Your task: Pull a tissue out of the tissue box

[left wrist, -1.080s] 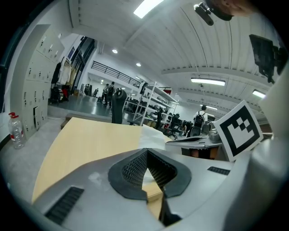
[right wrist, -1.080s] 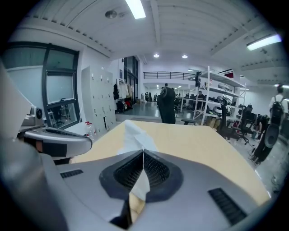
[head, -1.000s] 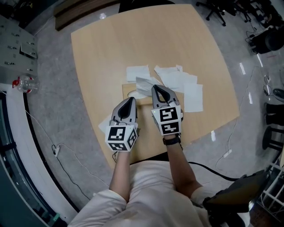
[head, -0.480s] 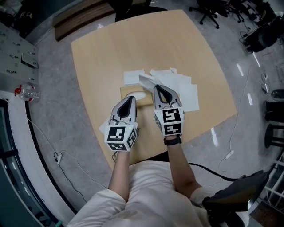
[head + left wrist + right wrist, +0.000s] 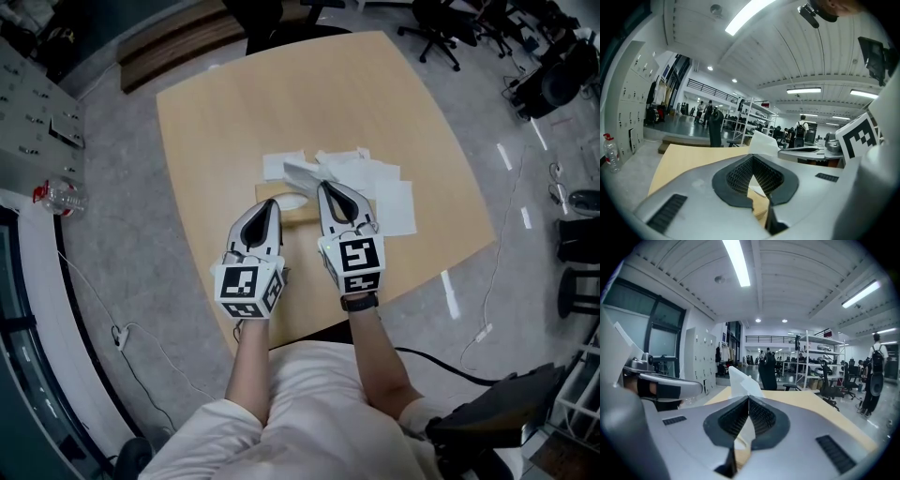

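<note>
The pull is in hand: the right claw (image 5: 323,186) is clenched on a tissue (image 5: 302,172), which sticks out at 11 o'clock of its tips, over the tissue box (image 5: 298,214) on the desk (image 5: 244,112). The left claw (image 5: 273,202), clenched on nothing, sits at the box. Next, I judge, comes a steady lift while the box is held down.

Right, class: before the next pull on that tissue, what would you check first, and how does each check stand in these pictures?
1. Right tool shut on the tissue: ok, the white sheet sticks out past its tips.
2. Left tool shut with nothing in it: ok.
3. Left tool pressing the box down: cannot tell; its tip is over the box, but contact does not show.
4. Tissue clear of the box's opening: cannot tell.
5. Room to lay the tissue down: ok; loose tissues lie behind the box, with bare table beyond them.
</note>
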Available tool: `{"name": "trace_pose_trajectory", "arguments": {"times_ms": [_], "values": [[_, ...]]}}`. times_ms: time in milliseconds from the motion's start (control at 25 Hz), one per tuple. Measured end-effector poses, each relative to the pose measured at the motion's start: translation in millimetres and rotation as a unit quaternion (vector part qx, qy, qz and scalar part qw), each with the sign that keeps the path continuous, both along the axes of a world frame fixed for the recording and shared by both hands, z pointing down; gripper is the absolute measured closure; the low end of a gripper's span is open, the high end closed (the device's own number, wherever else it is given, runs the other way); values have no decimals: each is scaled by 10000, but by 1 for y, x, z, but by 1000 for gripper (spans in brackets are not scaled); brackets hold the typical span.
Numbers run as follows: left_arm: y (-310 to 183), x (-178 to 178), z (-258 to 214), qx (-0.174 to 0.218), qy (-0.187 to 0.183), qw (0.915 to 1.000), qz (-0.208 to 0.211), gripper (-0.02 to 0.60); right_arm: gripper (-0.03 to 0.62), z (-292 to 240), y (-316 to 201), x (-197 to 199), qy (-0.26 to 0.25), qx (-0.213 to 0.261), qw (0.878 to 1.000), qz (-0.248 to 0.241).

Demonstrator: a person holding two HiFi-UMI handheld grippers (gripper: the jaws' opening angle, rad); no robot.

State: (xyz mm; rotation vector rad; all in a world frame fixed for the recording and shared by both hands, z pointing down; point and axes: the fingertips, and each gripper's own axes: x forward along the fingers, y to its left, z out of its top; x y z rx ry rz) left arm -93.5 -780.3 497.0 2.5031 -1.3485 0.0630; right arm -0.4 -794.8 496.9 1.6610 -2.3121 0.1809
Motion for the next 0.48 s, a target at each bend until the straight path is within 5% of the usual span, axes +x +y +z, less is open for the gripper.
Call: {"name": "trace_pose_trajectory", "arguments": {"times_ms": [480], "values": [[8,-18,-42,852,-294,9949,-459,580,588,-44,19,-9,-123,783,9969,-20]]}}
